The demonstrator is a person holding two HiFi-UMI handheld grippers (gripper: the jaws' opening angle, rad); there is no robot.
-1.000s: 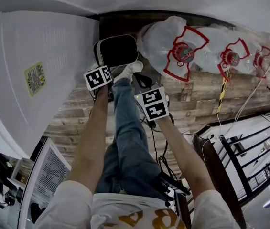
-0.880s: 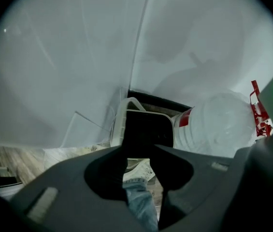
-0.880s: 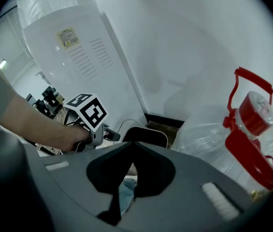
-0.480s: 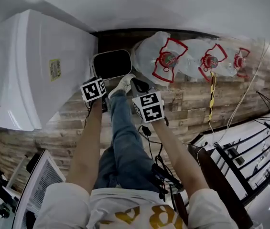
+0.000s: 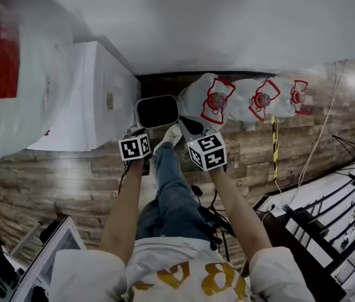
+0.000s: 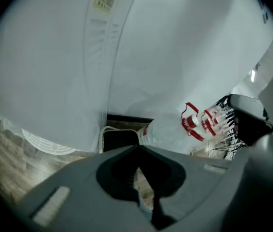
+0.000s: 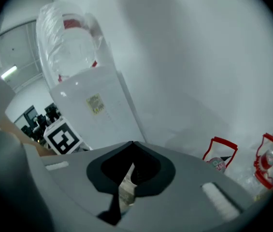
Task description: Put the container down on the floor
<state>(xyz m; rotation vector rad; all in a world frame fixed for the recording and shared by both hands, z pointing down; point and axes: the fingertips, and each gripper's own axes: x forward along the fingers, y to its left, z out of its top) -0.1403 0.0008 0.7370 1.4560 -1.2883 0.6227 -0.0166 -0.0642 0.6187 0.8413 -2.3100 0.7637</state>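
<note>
Dark rectangular container with a pale rim (image 5: 157, 111) is sitting on the wood-plank floor (image 5: 70, 175), free of both tools. Left gripper (image 6: 137, 149) and right gripper (image 7: 132, 146) are hovering near it, jaws pressed together, holding nothing. Judging placement done; next move: lifting both clear.

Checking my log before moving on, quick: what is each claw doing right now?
Left claw: closed, holding nothing.
Right claw: closed, holding nothing.
</note>
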